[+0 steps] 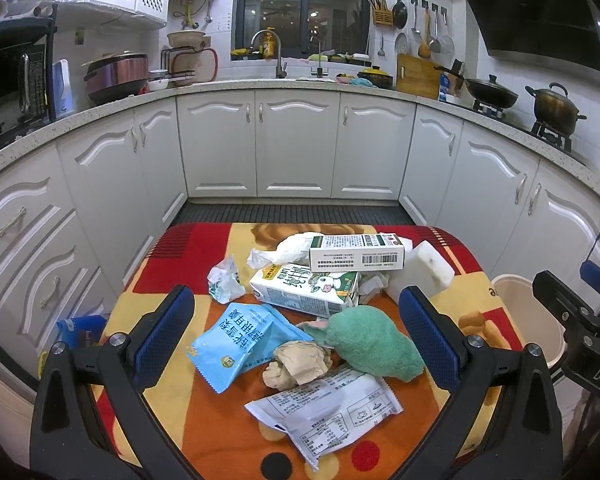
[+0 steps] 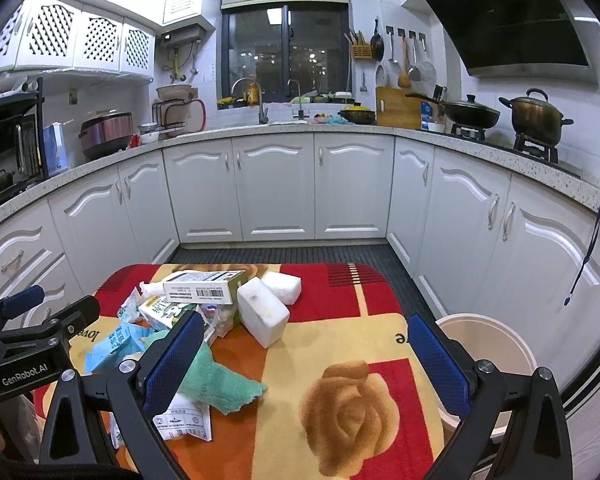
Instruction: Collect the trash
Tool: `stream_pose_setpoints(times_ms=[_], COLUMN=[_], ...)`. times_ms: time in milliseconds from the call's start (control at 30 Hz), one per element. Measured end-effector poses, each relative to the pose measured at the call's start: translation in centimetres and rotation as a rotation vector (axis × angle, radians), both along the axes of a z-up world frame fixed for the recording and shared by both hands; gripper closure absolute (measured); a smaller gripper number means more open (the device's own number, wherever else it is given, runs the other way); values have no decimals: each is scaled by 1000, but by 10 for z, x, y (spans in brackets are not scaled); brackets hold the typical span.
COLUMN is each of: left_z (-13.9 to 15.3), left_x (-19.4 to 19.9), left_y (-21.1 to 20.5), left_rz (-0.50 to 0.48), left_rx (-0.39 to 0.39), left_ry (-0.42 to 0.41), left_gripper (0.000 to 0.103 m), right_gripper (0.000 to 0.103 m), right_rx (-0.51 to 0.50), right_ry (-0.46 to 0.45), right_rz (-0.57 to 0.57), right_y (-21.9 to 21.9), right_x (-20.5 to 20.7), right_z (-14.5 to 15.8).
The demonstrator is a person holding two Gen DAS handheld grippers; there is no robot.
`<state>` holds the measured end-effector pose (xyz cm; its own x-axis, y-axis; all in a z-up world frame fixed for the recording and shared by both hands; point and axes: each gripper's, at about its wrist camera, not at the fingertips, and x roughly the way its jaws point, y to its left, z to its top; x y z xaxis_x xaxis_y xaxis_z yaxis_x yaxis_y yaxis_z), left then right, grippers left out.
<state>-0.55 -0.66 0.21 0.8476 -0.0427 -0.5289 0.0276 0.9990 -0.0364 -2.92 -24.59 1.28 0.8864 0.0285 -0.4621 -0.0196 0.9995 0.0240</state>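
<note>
Trash lies heaped on a small table under a flowered cloth (image 1: 180, 252) (image 2: 340, 292): a blue snack wrapper (image 1: 236, 344), a crumpled brown paper ball (image 1: 298, 364), a green cloth (image 1: 372, 340) (image 2: 216, 380), a white printed wrapper (image 1: 324, 408), a milk carton (image 1: 306, 286) (image 2: 164, 314), a green-and-white box (image 1: 356, 252) (image 2: 204, 286) and white foam blocks (image 1: 424, 270) (image 2: 262, 314). My left gripper (image 1: 296, 328) hovers open over the heap. My right gripper (image 2: 308, 354) is open above bare cloth, right of the heap. A beige bin (image 2: 488, 344) (image 1: 528, 312) stands at the table's right side.
White kitchen cabinets (image 1: 296, 140) ring the table on three sides, with a dark floor mat (image 2: 280, 256) between. The counter holds a sink, pots (image 2: 536, 114) and a cooker. A blue package (image 1: 80, 330) lies low on the left by the drawers.
</note>
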Motion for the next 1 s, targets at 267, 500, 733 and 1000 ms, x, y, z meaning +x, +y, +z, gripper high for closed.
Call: stream_pose_setpoints(times_ms=[267, 500, 733, 1000], left_z=[-1, -3, -3, -3], left_x=[-1, -5, -5, -6], left_y=[-2, -8, -8, -8], left_rz=[-2, -7, -8, -7], left_rx=[-2, -2, -4, -5], left_ry=[3, 9, 12, 14], left_gripper=[1, 1, 1, 1], right_gripper=[2, 2, 2, 2], right_rx=[-1, -3, -8, -7], right_ry=[0, 6, 12, 17], right_rz=[-1, -3, -2, -3], right_y=[0, -2, -3, -4], right_x=[0, 1, 2, 3], right_z=[0, -1, -3, -5])
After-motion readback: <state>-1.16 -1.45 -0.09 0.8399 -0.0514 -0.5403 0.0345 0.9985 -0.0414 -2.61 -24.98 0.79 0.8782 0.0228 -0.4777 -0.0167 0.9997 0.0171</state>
